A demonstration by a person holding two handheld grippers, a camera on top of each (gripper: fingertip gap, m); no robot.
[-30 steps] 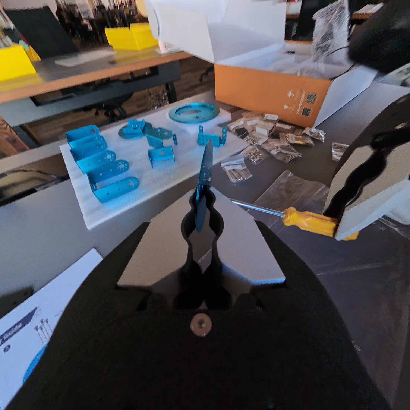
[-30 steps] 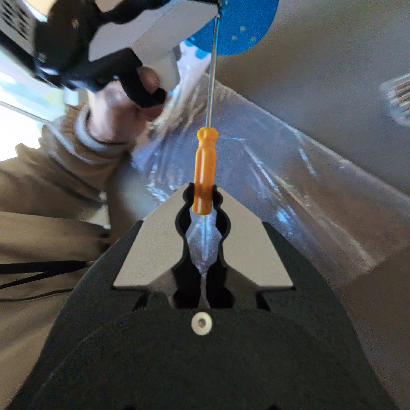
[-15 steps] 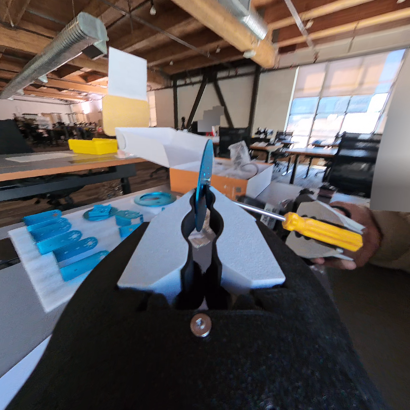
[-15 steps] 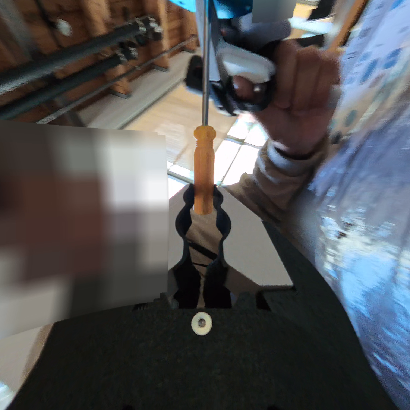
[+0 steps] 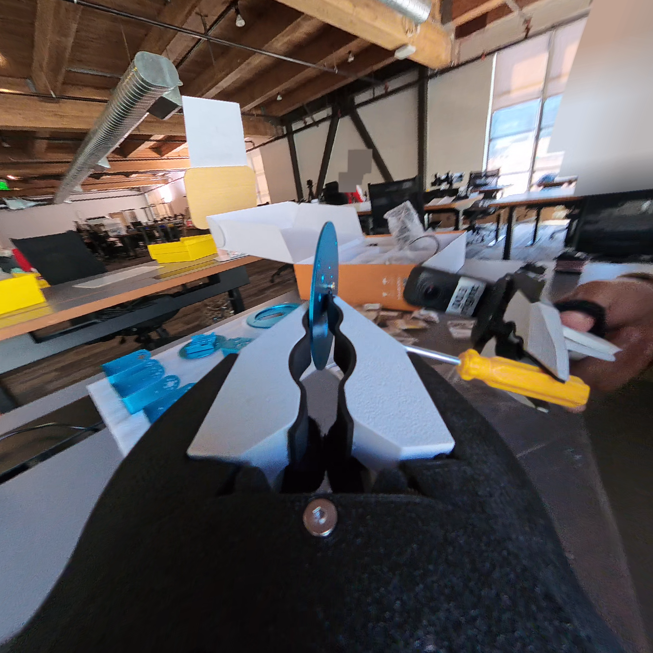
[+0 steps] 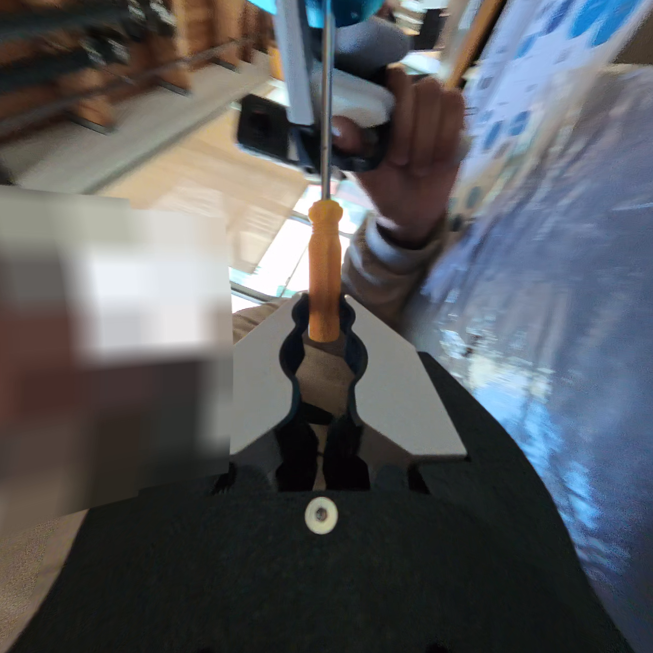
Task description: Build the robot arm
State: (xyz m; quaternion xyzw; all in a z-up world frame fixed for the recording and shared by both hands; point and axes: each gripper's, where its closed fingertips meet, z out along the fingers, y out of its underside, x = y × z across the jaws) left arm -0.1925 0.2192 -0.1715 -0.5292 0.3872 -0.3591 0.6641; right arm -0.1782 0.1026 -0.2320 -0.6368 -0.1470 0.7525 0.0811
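My left gripper (image 5: 322, 311) is shut on a thin blue metal disc (image 5: 323, 282), held upright and edge-on, raised above the table. A small screw (image 5: 329, 283) sticks out of the disc's right face. My right gripper (image 6: 324, 307) is shut on the yellow handle of a screwdriver (image 6: 324, 268). Its steel shaft (image 6: 328, 106) runs forward to the blue disc (image 6: 339, 12) beside the left gripper's white finger (image 6: 295, 63). In the left wrist view the screwdriver (image 5: 519, 376) comes in from the right; its tip is hidden behind my right finger (image 5: 381, 381). A hand (image 5: 618, 325) holds the right gripper (image 5: 546, 348).
A white foam sheet (image 5: 116, 406) on the grey table carries several blue metal brackets (image 5: 141, 378) and a blue ring (image 5: 272, 315). An open orange and white box (image 5: 364, 282) stands behind, with small bags of hardware (image 5: 406, 321) in front. Yellow bins (image 5: 183, 251) sit on a far desk.
Both grippers lifted and tilted up from the table, so the views now show the room rather than the tabletop. The screwdriver stays against the disc; the right gripper drew back slightly to the right.
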